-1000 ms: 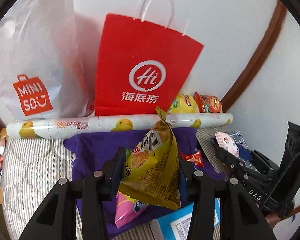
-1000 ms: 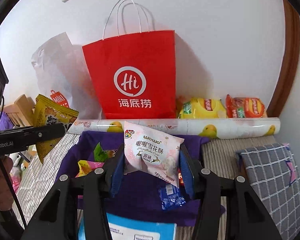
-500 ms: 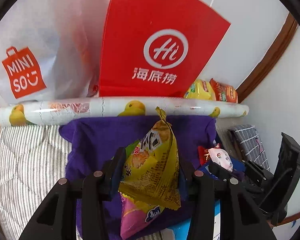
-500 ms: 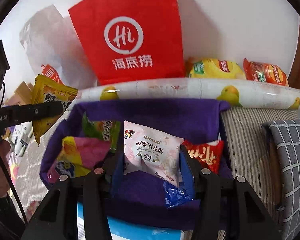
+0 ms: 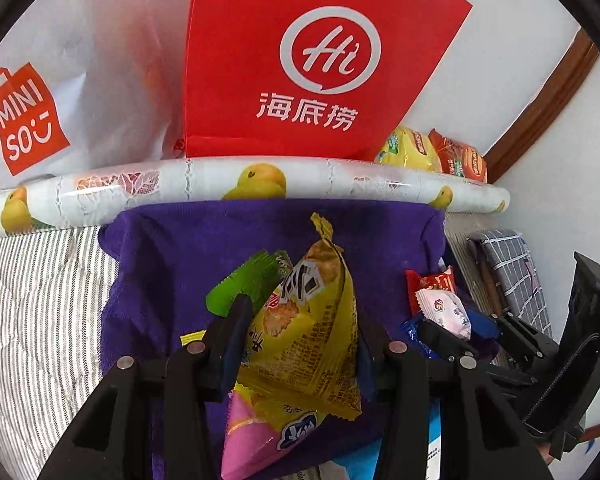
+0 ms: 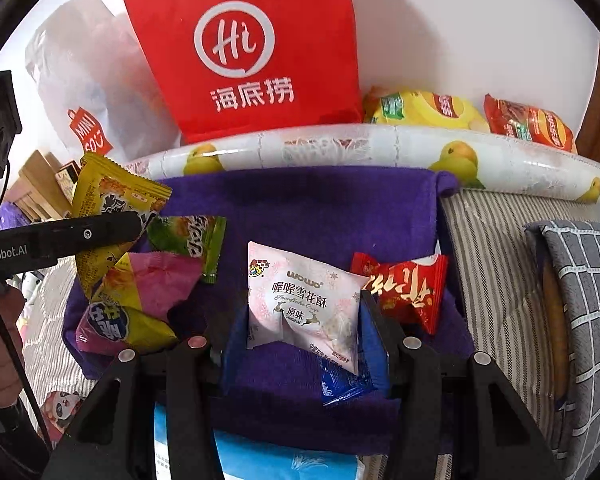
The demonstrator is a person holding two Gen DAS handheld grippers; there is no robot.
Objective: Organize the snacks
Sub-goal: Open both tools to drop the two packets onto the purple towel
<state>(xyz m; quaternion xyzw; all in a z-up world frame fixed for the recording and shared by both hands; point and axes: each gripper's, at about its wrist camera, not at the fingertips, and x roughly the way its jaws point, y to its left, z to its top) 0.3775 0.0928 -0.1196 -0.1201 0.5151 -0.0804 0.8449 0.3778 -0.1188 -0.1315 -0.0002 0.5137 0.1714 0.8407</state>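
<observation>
My left gripper (image 5: 296, 332) is shut on a yellow snack packet (image 5: 308, 336), held just above a purple cloth-lined box (image 5: 172, 264). My right gripper (image 6: 304, 320) is shut on a pale pink snowflake-crisp packet (image 6: 304, 300) over the same purple box (image 6: 300, 208). Inside the box lie a green packet (image 6: 188, 236), a pink and yellow packet (image 6: 140, 304), a red packet (image 6: 404, 288) and a small blue packet (image 6: 340, 380). In the right wrist view the left gripper's finger (image 6: 80, 236) crosses the yellow packet (image 6: 112, 196) at the box's left edge.
Behind the box lies a fruit-print roll (image 5: 240, 184), then a red paper bag (image 5: 300, 60), a white plastic bag (image 5: 60, 80) and two bags of chips (image 6: 468, 116) against the wall. Striped quilt (image 5: 40, 312) spreads left; a grey checked cushion (image 6: 584, 308) sits right.
Both grippers have come down toward the purple box with their packets still held, so the box fills more of each view. Neither grip has changed.
</observation>
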